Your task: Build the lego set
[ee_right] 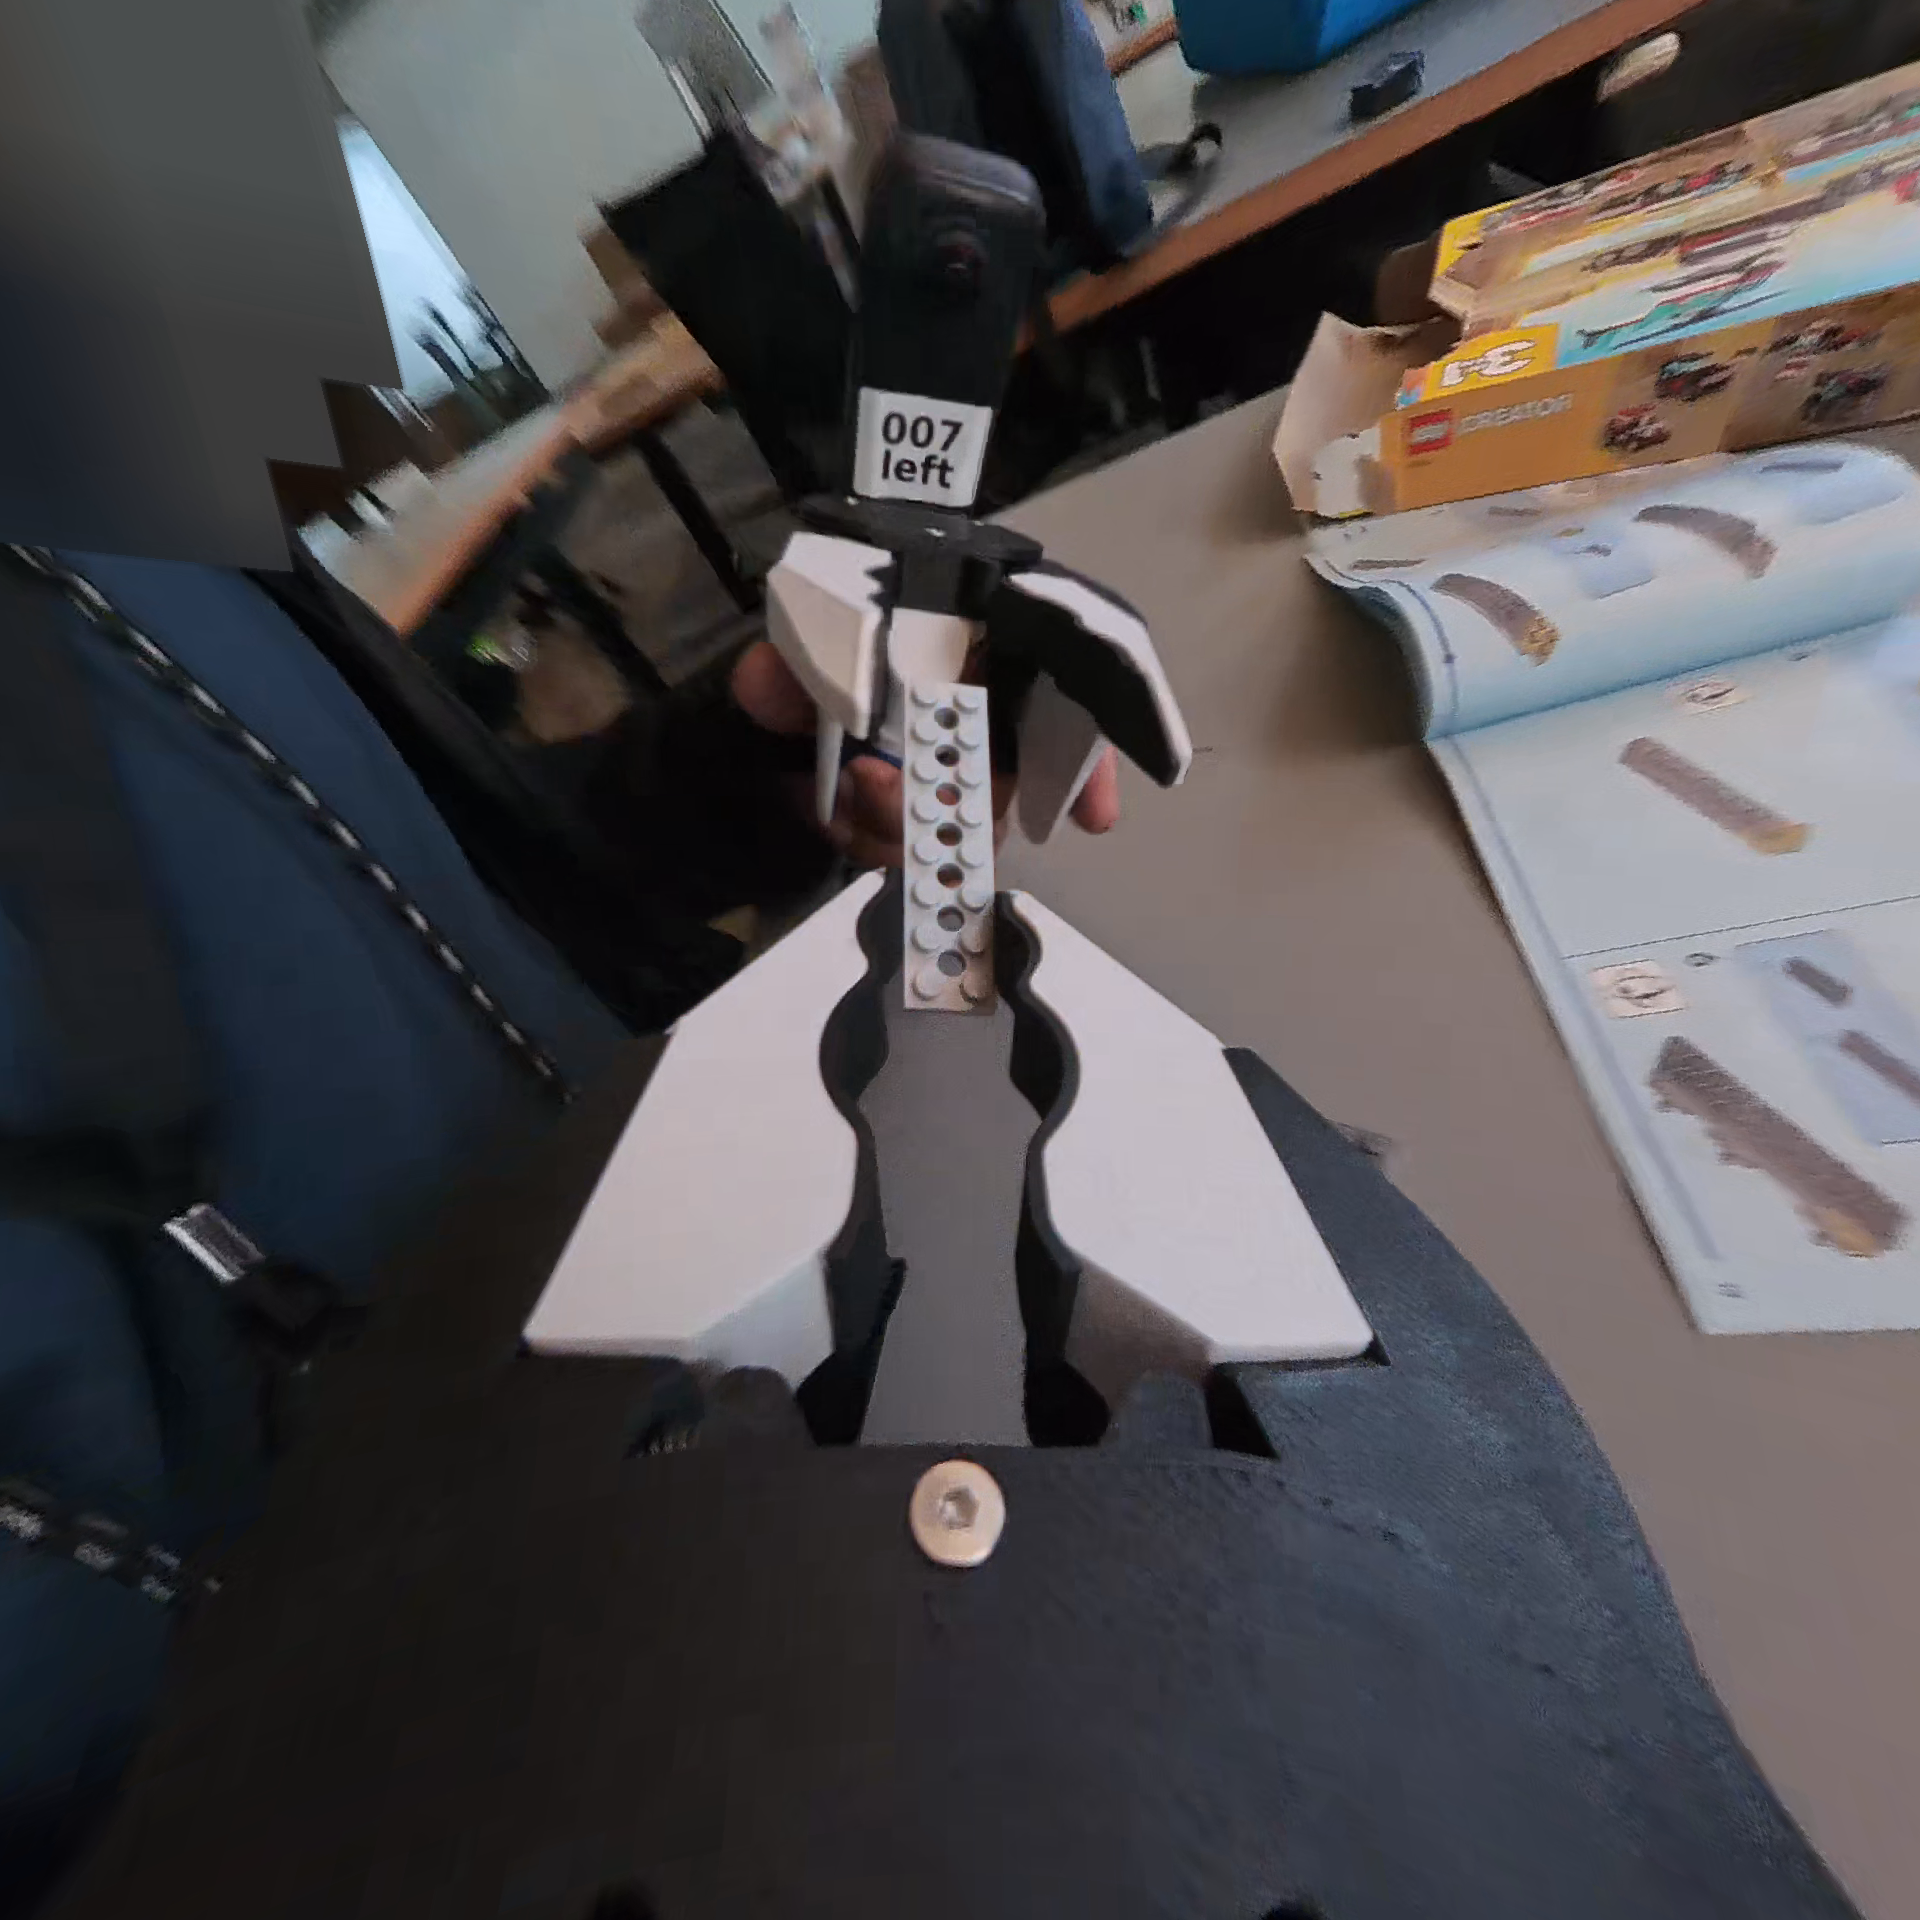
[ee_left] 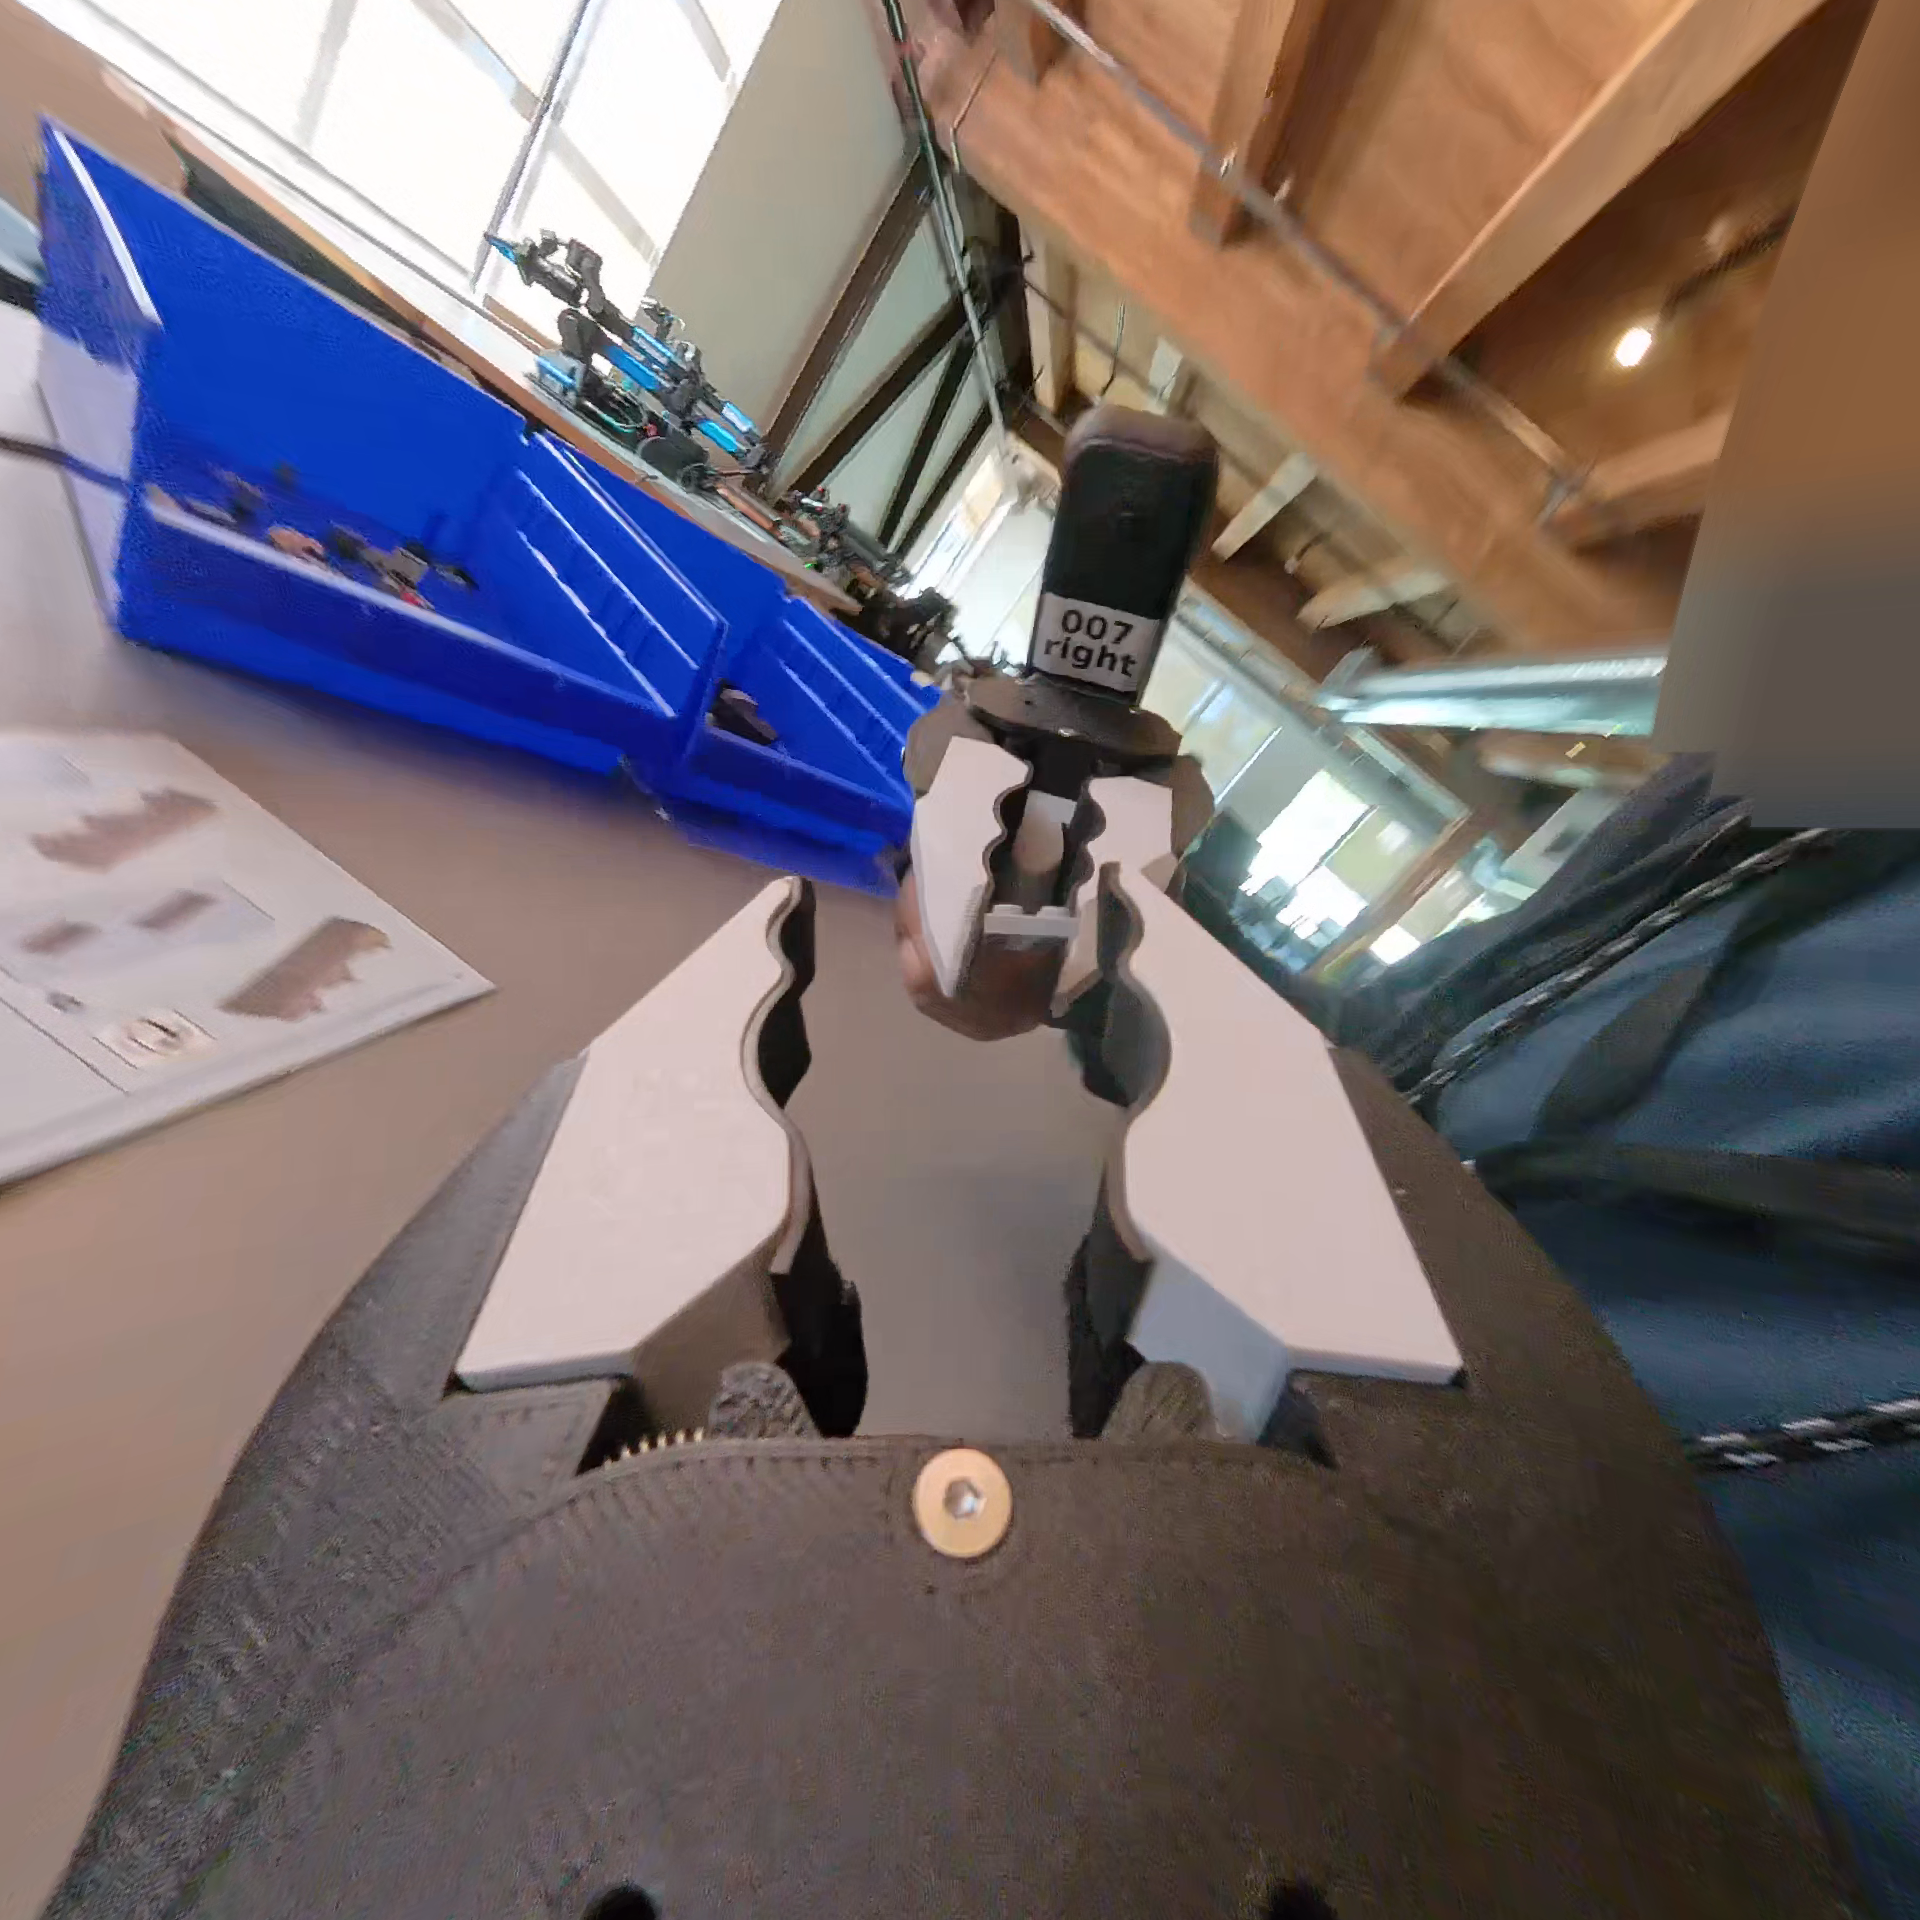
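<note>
Gripping long white studded plate [ee_right: 949, 847] — right gripper [ee_right: 940, 914]; left gripper [ee_left: 951, 935] spread, seemingly empty.

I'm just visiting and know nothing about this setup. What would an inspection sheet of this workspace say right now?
Surface: grey table, mostly bare near the tools.
Job's things: long white holed plate; open instruction booklet; blue parts bins holding small pieces.
Clutter: torn-open set box.
Grippers: right tool shut on the plate's near end; left tool open, empty, facing it.
Cables: dark cable by the bins.
Surroundings: person in dark blue clothing; other benches with equipment; wooden ceiling beams.
</note>
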The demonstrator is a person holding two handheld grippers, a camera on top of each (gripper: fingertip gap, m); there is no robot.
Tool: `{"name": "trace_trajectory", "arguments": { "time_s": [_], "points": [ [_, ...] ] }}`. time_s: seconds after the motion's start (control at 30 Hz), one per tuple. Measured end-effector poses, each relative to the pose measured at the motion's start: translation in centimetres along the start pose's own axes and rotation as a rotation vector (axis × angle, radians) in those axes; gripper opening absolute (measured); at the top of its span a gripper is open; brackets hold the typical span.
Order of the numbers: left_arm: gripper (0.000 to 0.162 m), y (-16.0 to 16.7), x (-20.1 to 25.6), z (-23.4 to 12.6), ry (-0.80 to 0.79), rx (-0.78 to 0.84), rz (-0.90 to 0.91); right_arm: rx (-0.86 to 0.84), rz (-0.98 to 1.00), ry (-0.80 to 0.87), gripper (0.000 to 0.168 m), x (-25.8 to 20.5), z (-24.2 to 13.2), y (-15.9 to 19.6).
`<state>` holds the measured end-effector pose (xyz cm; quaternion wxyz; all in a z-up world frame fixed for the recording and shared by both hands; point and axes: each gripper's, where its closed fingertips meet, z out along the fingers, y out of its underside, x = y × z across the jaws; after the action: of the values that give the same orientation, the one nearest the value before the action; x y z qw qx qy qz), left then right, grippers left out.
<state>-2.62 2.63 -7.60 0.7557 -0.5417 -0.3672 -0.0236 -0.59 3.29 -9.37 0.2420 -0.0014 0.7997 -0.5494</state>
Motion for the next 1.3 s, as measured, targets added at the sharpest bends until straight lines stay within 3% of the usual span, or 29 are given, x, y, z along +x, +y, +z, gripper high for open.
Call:
{"name": "trace_trajectory", "arguments": {
  "time_s": [0.1,0.3,0.77,0.9,1.03,1.17,1.3],
  "points": [
    [0.042,0.9,0.4,-0.3,0.022,-0.001,-0.037,-0.092,-0.095,0.085,0.018,0.2,0.2,0.6],
    [0.03,2.9,1.2,-0.7,-0.018,-0.154,0.222,-0.126,-0.123,0.07,0.016,-0.6,0.7,0.7],
    [0.015,2.3,2.3,-0.9,0.059,-0.113,0.21,-0.107,-0.167,0.036,0.017,-1.4,1.0,0.3],
    [0.015,0.9,2.1,-1.8,0.054,-0.048,0.197,-0.095,-0.178,0.035,0.034,-0.9,0.6,0.5],
    [0.015,-0.1,0.7,-3.5,-0.025,-0.027,0.219,-0.121,-0.155,0.12,0.038,2.9,-0.4,2.9],
    [0.015,-0.6,-0.3,-4.4,-0.091,-0.023,0.253,-0.267,-0.122,0.257,0.041,8.0,-0.6,6.9],
    [0.015,-0.2,-1.0,-4.6,-0.141,-0.059,0.295,-0.376,-0.157,0.325,0.042,9.9,0.1,8.4]
  ]
}}
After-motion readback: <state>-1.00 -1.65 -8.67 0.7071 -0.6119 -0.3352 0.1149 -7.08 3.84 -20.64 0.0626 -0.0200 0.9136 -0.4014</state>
